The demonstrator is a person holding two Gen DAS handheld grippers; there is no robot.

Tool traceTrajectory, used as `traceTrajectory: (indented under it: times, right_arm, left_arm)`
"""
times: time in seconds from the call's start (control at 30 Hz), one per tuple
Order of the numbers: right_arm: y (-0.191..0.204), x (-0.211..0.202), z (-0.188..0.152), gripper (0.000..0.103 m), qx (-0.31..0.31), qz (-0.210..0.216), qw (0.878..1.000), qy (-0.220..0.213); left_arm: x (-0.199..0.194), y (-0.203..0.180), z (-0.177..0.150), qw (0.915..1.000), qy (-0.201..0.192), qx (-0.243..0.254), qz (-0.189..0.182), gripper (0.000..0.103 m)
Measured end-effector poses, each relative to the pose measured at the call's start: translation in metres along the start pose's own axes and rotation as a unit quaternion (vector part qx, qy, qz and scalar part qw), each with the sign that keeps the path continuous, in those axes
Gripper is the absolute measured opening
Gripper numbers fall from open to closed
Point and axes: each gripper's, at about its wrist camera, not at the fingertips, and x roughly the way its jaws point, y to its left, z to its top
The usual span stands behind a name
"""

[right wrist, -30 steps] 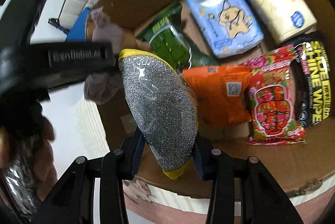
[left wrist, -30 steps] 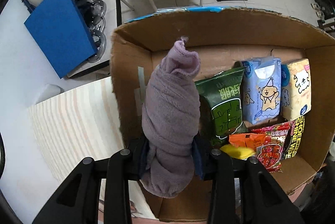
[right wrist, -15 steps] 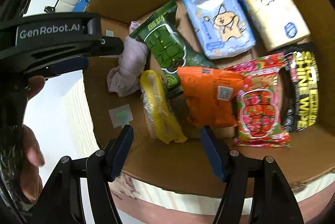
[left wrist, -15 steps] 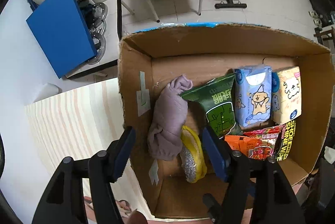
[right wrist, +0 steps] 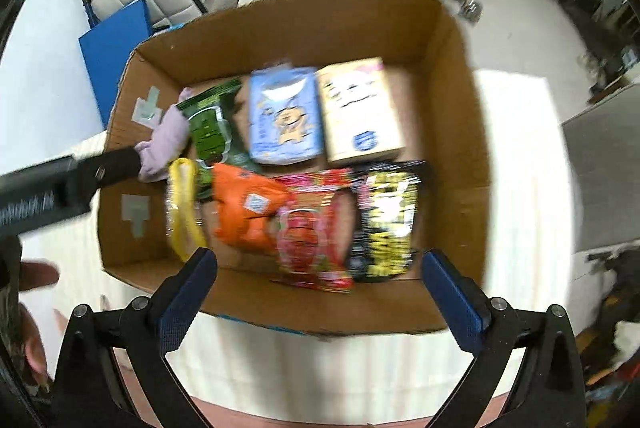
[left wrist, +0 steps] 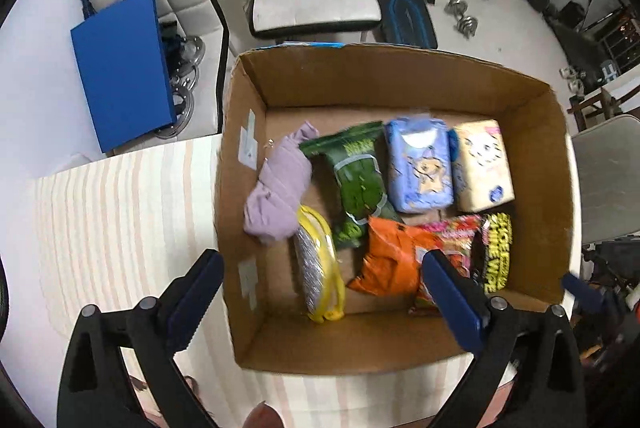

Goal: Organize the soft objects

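Note:
An open cardboard box [left wrist: 256,308] [right wrist: 280,304] stands on the table. Inside lie a rolled purple cloth [left wrist: 280,192] [right wrist: 166,140], a silver scourer in yellow-edged wrap [left wrist: 318,276] [right wrist: 182,204], a green pack [left wrist: 356,180], an orange pack [left wrist: 392,260], a red pack [right wrist: 312,232], a black wipes pack [right wrist: 384,220], a blue tissue pack [left wrist: 420,168] and a cream tissue pack [left wrist: 480,168]. My left gripper [left wrist: 324,288] is open and empty above the box's near side. My right gripper [right wrist: 320,288] is open and empty above the near wall.
A pale striped wooden table [left wrist: 120,220] holds the box. Beyond it are a blue panel [left wrist: 124,68], a white chair [left wrist: 316,4] with a puffy jacket, and dumbbells [left wrist: 464,20] on the floor. The left gripper's body [right wrist: 52,192] shows in the right wrist view.
A second ago my left gripper held the purple cloth and my right the scourer. Both were let go into the box, both grippers opened and have pulled up and back.

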Motion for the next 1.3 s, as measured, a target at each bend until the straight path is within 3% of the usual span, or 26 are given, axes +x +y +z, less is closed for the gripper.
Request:
traceTrajectory:
  times: [0.2,0.53,0.93,1.3]
  right_arm:
    - [-0.016,-0.022,-0.017,0.103,-0.005,-0.028,0.999,-0.036]
    - [-0.024,-0.033,-0.027,0.103,-0.002,-0.028,0.998,-0.050]
    - [-0.028,-0.146,-0.087,0.103,-0.016,-0.014,0.990,-0.142]
    - [-0.027,-0.239,-0.167,0.103,-0.029,-0.009,0.981,-0.191]
  left_arm:
    - [-0.020,-0.015,-0.032,0.9994,-0.033,0.000,0.003,0.101]
    - [-0.042,-0.018,-0.055,0.9978,-0.062,-0.018,0.015,0.101]
    - [-0.157,-0.039,-0.121,0.9844,-0.173,-0.022,0.025,0.101]
    - [-0.228,-0.048,-0.194,0.9774,-0.210,-0.016,0.023,0.101]
